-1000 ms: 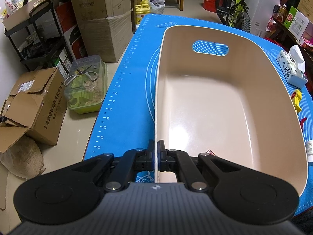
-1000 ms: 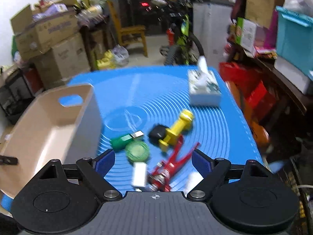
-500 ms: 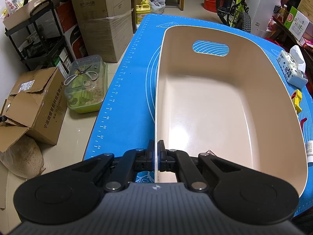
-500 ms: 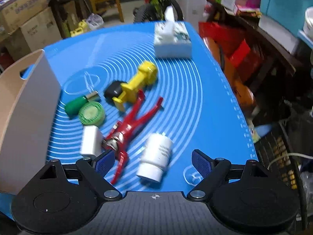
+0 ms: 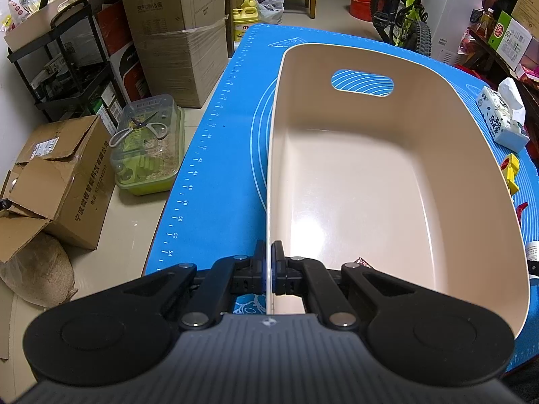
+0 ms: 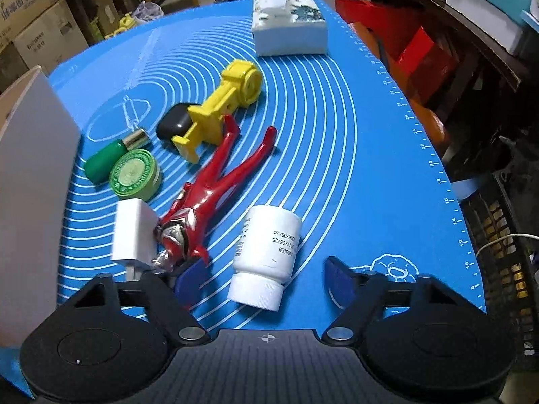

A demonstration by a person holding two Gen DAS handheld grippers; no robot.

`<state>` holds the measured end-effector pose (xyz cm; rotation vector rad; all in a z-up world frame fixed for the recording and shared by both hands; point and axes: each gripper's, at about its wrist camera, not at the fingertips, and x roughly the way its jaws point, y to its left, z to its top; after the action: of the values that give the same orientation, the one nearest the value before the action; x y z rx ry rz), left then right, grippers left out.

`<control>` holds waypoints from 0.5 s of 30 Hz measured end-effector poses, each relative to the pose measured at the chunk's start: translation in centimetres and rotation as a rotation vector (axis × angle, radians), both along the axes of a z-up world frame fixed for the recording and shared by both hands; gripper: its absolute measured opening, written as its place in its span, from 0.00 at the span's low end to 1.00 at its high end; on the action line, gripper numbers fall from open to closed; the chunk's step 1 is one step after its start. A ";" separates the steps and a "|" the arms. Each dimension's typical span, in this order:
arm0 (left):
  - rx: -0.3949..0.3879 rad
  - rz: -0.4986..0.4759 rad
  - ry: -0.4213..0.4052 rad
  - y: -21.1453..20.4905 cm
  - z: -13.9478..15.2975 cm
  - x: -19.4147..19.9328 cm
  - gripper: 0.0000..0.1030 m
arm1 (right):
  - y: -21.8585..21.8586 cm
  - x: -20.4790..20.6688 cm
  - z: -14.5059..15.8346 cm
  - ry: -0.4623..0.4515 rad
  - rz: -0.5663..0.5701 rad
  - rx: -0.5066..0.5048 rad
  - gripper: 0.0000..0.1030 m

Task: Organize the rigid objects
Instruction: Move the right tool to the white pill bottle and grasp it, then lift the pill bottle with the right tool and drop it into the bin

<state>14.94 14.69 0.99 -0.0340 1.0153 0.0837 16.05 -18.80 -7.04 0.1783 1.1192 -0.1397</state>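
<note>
So the left gripper [image 5: 268, 266] is clamped tight on the near-left rim of the beige bin [image 5: 370, 181], one finger either side of the wall, low in the middle of the left view; the bin fills most of the frame, sits on the blue mat [image 5: 222, 155], and has an oval handle cutout at its far end. The right gripper [image 6: 264, 281] has its jaws spread wide with nothing gripped, and the white pill bottle [image 6: 267, 252] lies on its side between the two blue pads, cap pointing toward the camera, at lower centre of the right view. Just left of the bottle there's a red action figure [image 6: 215, 188] lying flat, with a white charger block [image 6: 134, 230] touching its head end. Further up and left are a green round tin [image 6: 134, 175], a green capsule-shaped thing [image 6: 104, 160], a yellow toy [image 6: 224, 106] and a black case [image 6: 175, 123] tucked against it. A tissue box [image 6: 291, 30] sits at top centre. The bin's wall shows at the left edge.
</note>
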 end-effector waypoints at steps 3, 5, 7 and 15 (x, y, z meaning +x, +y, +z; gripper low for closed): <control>-0.001 0.000 0.000 0.0 0.0 0.0 0.04 | 0.1 0.1 0.1 -0.026 0.001 -0.010 0.59; -0.002 0.001 0.000 0.0 0.0 0.0 0.04 | 0.1 0.0 0.1 -0.033 -0.003 -0.029 0.49; -0.003 0.001 0.000 0.0 0.0 0.0 0.04 | 0.2 0.0 0.2 -0.033 -0.001 -0.042 0.43; -0.002 0.002 0.000 0.0 0.0 0.0 0.04 | 0.7 -1.0 2.1 -0.125 0.000 -0.081 0.43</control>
<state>14.96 14.66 0.97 -0.0370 1.0156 0.0839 15.03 -18.07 -4.90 0.1131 0.9872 -0.1712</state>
